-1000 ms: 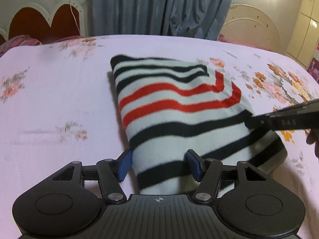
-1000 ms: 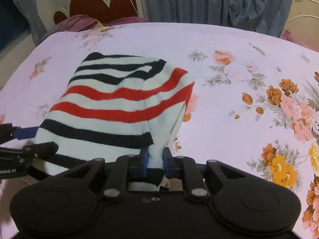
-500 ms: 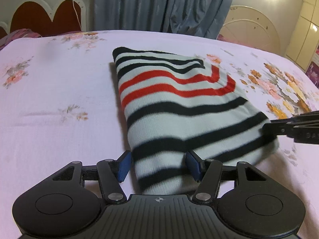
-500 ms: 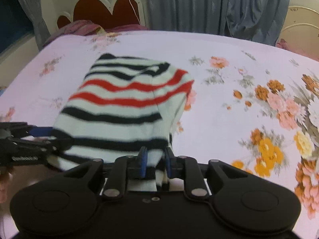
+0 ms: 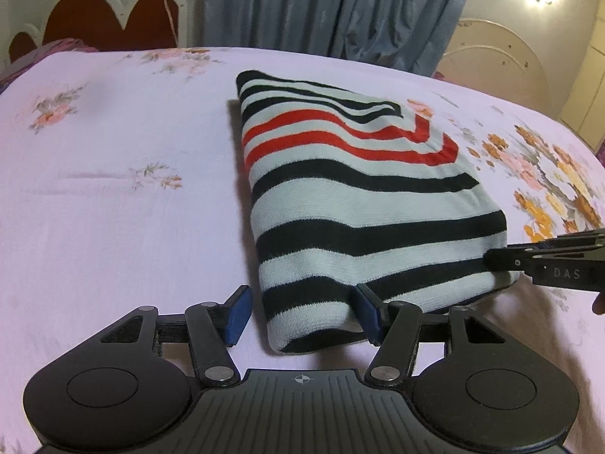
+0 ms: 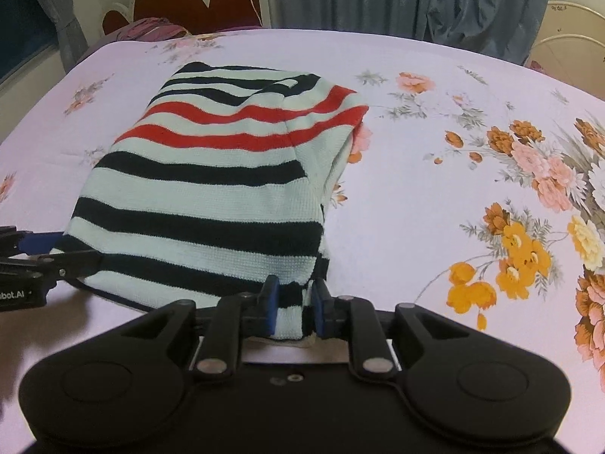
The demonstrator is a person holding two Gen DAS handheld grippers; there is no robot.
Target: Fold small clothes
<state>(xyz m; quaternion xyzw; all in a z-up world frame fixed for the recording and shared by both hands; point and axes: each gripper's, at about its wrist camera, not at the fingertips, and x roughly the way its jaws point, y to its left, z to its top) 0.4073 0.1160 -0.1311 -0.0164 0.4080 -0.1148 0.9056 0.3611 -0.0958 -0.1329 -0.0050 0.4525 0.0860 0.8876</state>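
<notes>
- Spread across the bed point(image 5: 113, 227), under a pink floral sheet: 1 striped top point(image 5: 359, 204), folded into a thick block, lying flat near the middle.
- Near edge of the top point(image 6: 211, 204) taken at 2 corners, 1 per gripper.
- Left gripper point(image 5: 300, 312): fingers apart, blue pads point(image 5: 237, 314) either side of the near left corner, a gap showing at the left pad, so not clamped.
- Right gripper point(image 6: 293, 308): fingers nearly together, pinched on the near right corner, striped cloth squeezed between the pads point(image 6: 271, 308).
- Likely risk: uneven hold. With only the right corner pinched, any lift or drag would probably skew the block and pull the layers open on the left.
- Second risk: thick stack in the left gap; closing there might catch only the top layers and leave the bottom ones on the sheet.
- Smaller risk: the loose flap on the right side, by the red stripes, could slide out when moved.
</notes>
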